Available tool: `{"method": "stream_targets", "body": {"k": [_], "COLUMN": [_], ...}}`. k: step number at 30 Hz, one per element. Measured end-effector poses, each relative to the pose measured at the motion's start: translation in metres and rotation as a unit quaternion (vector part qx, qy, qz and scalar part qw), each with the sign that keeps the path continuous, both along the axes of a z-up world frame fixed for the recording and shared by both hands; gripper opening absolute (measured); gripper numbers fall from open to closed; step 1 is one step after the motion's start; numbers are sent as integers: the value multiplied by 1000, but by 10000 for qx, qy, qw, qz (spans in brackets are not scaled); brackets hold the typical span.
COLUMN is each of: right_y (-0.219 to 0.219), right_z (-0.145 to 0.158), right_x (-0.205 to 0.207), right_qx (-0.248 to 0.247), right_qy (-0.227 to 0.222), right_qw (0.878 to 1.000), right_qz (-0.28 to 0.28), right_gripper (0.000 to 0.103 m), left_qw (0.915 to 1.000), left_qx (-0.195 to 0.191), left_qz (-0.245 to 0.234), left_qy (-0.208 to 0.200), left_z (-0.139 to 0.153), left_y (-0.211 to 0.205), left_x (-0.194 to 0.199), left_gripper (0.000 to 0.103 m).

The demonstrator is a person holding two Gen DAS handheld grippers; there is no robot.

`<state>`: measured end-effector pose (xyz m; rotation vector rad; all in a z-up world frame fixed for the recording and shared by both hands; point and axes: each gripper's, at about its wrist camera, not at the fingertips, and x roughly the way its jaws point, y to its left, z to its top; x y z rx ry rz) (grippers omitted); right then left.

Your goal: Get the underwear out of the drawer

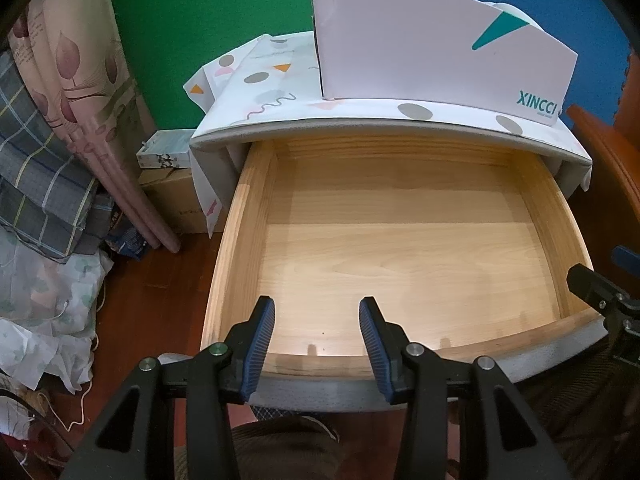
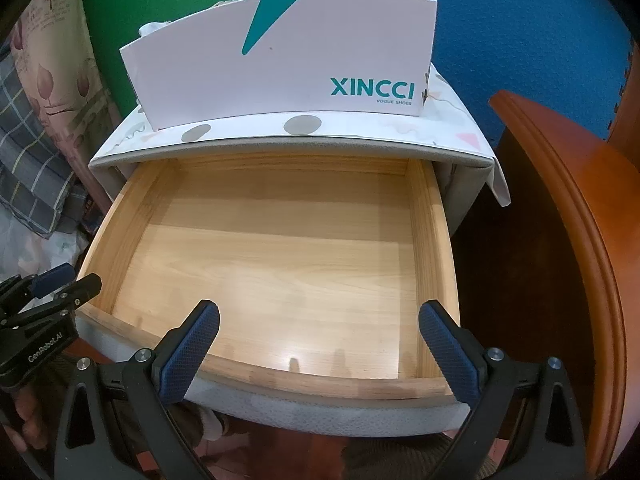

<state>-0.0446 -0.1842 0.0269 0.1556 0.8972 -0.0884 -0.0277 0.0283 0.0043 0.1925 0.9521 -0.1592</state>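
The wooden drawer (image 1: 240,240) (image 2: 434,248) of a small nightstand is pulled out, and its pale floor lies bare; I see no underwear in either view. My left gripper (image 1: 317,312) hovers over the drawer's front edge, open, with nothing between its blue pads. My right gripper (image 2: 319,314) hangs over the same front edge, open wider, also with nothing in it. In the right wrist view the left gripper (image 2: 52,282) shows at the drawer's front left corner. The right gripper's black frame shows at the far right edge of the left wrist view; its jaws are hidden there.
A white XINCCI shoe box (image 1: 436,52) (image 2: 288,68) stands on the nightstand's patterned cloth top (image 1: 256,92). Bedding and plaid fabric (image 1: 40,152) pile up on the left. Cardboard boxes (image 1: 168,184) sit on the floor beside the nightstand. A brown wooden furniture edge (image 2: 576,232) runs along the right.
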Motion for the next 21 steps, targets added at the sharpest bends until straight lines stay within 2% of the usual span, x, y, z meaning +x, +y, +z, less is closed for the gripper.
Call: {"method": "stream_targets", "body": {"k": [21], "right_y": [3], "right_z": [-1], "right_x": [0], "right_qx": [-81], "right_qy": [30], "right_qw": [9999], "right_qz": [80], "right_gripper": [99], "left_qw": [9999], "left_qx": [2], "left_qz": [-65], "left_qy": [-89], "left_z": [1], "left_y": [-2], "left_x": [-3], "left_gripper": [45]}}
